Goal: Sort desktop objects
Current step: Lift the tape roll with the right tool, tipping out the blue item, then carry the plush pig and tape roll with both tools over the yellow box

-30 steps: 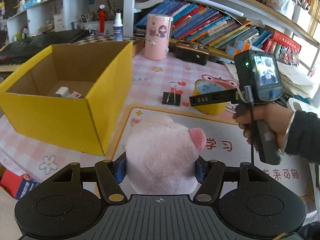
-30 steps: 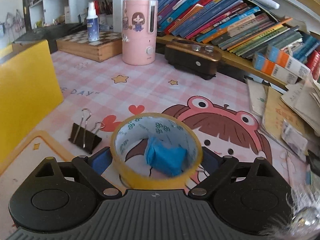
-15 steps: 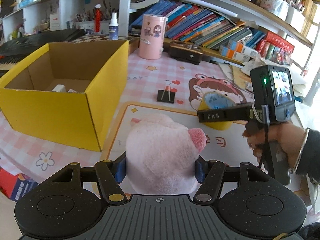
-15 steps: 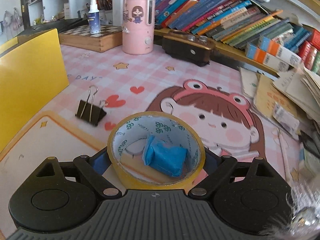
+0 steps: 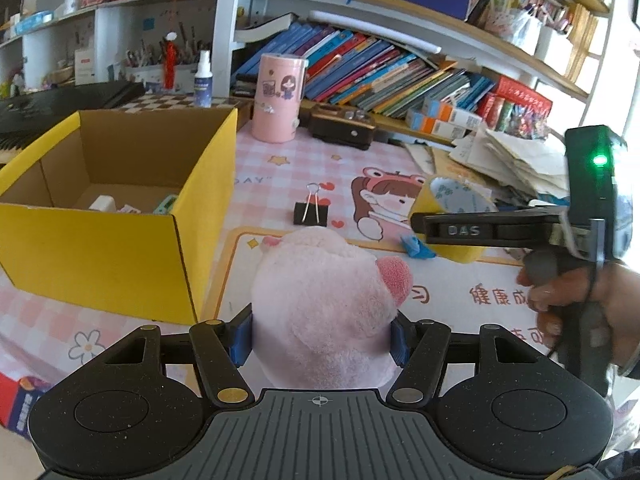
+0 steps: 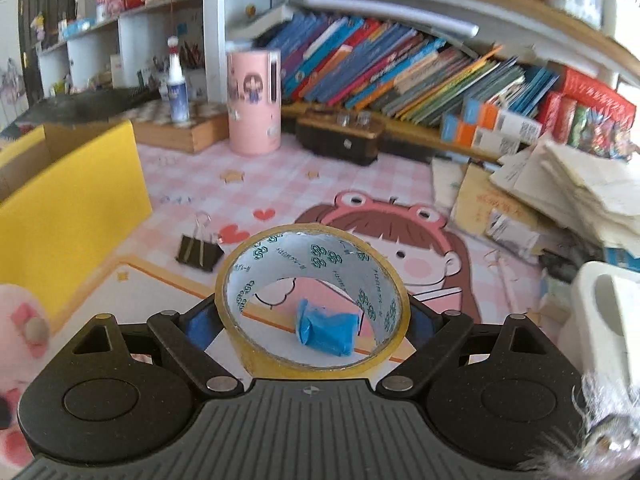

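A pink plush pig (image 5: 324, 308) fills the gap of my left gripper (image 5: 320, 338), whose blue pads press into its sides. My right gripper (image 6: 312, 320) is shut on a yellow tape roll (image 6: 256, 354), lifted off the mat and tilted. The same tape roll (image 5: 426, 200) shows in the left wrist view, held by the right gripper (image 5: 440, 230) in a person's hand. A crumpled blue scrap (image 6: 326, 334) lies on the mat and shows through the roll's hole. A black binder clip (image 5: 310, 212) lies on the pink mat. The open yellow box (image 5: 120, 240) stands at the left.
A pink cylinder (image 5: 280, 98), a brown case (image 5: 342, 126) and a spray bottle (image 5: 203, 80) stand at the back of the desk. Books fill the shelf behind. Loose papers (image 6: 560, 196) pile at the right. Small items lie in the box.
The right gripper has lifted the tape roll off the mat and drawn it back; the blue scrap stayed on the mat. The left gripper keeps the pig and has tipped up slightly.
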The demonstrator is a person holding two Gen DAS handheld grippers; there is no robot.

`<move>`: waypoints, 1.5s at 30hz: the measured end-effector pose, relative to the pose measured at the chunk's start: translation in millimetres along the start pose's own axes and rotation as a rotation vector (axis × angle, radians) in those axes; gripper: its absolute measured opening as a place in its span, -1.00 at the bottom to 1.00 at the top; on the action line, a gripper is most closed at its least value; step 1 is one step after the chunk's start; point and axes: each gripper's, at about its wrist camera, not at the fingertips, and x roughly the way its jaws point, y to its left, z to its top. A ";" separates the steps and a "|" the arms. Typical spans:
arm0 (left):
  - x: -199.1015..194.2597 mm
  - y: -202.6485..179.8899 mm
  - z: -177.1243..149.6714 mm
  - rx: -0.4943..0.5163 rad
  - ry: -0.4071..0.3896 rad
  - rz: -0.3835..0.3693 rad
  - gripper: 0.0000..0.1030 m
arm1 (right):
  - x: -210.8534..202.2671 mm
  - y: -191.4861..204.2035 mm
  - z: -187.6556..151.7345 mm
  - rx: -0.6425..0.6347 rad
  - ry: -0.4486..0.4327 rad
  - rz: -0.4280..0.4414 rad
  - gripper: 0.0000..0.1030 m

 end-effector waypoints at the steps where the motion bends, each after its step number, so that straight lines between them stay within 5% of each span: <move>1: -2.1 2.4 -0.1 0.007 -0.004 -0.011 0.24 | -7.7 2.0 0.4 0.006 -0.009 -0.005 0.73; 15: -45.5 58.7 -14.7 0.075 -0.037 -0.093 0.24 | -96.4 70.6 -28.7 0.154 -0.010 -0.020 0.73; 28: -96.1 138.3 -51.6 0.038 -0.012 -0.057 0.24 | -138.2 185.6 -65.8 0.124 0.061 -0.060 0.73; 45: -154.7 201.4 -94.3 -0.017 0.009 0.023 0.23 | -168.1 280.3 -104.6 0.105 0.152 0.031 0.74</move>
